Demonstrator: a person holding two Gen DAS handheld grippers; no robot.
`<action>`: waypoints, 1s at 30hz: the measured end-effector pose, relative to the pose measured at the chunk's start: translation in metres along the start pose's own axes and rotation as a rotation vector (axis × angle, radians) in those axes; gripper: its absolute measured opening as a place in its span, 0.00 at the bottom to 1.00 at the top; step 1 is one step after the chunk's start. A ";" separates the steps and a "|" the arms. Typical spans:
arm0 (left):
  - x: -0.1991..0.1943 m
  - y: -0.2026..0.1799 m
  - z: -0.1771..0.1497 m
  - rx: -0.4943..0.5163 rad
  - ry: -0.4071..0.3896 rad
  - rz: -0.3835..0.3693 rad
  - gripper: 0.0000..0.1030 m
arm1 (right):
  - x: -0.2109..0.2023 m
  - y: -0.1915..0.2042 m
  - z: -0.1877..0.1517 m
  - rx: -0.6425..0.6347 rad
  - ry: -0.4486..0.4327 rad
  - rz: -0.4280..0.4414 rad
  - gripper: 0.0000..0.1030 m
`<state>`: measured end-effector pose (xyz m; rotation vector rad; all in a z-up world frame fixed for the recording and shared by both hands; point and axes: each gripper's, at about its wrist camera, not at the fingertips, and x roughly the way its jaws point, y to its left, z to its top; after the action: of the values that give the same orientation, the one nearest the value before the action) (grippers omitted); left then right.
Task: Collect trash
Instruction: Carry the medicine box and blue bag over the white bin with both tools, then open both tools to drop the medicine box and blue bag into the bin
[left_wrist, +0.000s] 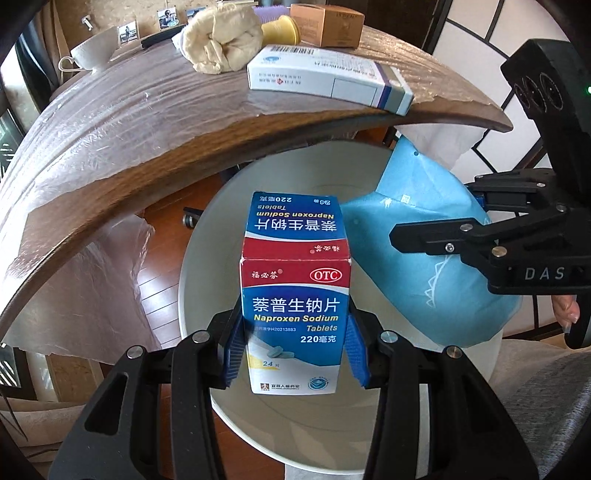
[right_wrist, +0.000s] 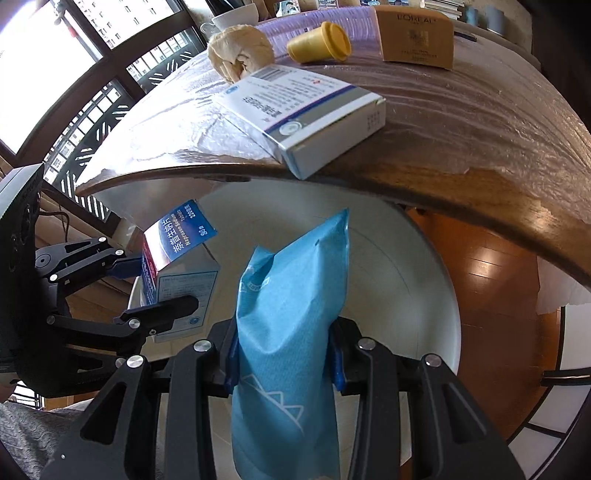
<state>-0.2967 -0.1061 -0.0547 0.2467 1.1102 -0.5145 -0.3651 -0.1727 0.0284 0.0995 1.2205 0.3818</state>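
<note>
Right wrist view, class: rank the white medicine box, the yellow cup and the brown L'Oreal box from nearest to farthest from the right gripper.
1. White medicine box: at the table's near edge, just above the right gripper.
2. Yellow cup: lying on its side, mid-table.
3. Brown L'Oreal box: standing behind and to the right, though its gap from the cup is modest.

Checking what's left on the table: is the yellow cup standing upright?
No, the yellow cup lies on its side on the table, near the brown box.
</note>
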 end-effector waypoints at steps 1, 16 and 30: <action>0.002 0.000 0.000 0.001 0.003 0.002 0.46 | 0.001 0.001 0.001 0.000 0.001 -0.002 0.35; 0.020 -0.006 0.002 0.021 0.037 0.023 0.46 | 0.021 0.014 0.000 -0.010 0.020 -0.058 0.35; 0.035 -0.006 0.002 0.028 0.055 0.030 0.46 | 0.034 0.017 0.002 0.017 0.018 -0.091 0.35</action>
<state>-0.2861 -0.1218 -0.0852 0.3031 1.1518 -0.4998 -0.3574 -0.1449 0.0037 0.0551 1.2411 0.2939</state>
